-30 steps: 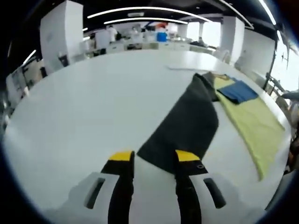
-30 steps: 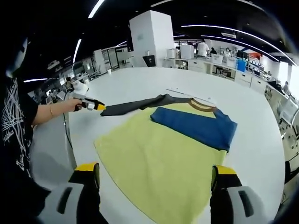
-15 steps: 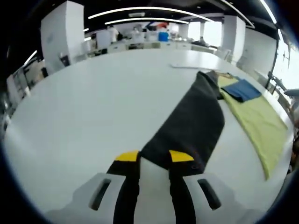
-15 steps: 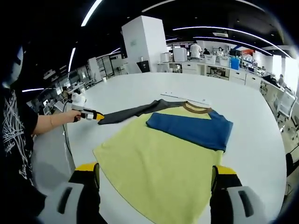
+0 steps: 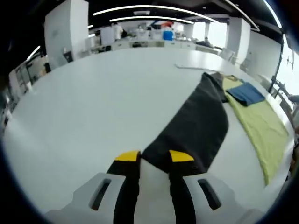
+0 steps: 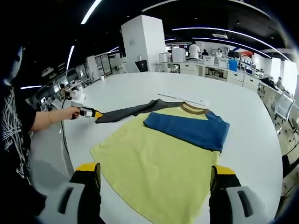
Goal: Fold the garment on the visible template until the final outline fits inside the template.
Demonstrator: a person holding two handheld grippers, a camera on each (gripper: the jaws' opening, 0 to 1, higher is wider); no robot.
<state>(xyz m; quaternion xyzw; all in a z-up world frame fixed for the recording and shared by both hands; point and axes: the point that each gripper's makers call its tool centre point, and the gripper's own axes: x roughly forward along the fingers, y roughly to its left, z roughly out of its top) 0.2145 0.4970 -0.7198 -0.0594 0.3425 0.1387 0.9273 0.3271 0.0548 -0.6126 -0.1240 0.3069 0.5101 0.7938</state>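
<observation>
On the big white round table [image 6: 252,135] lies a soft yellow knit shirt [image 6: 154,163]; its blue sleeve [image 6: 187,129] is already folded across the chest, so I'd guess halfway; the dark grey sleeve [image 5: 196,126] is still stretched flat, cuff pinched by the left gripper [image 5: 148,157]; the right gripper [image 6: 154,171] hovers, jaws wide apart, holding nothing; can't make out a template.

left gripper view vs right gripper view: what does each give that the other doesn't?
Left gripper view: close-up of the left gripper shut on the end of the dark sleeve.
Right gripper view: the brown collar, the hand holding the left gripper, and the right gripper with fingers wide open over the near hem.
Both: dark sleeve, yellow body, folded blue sleeve, white table.
</observation>
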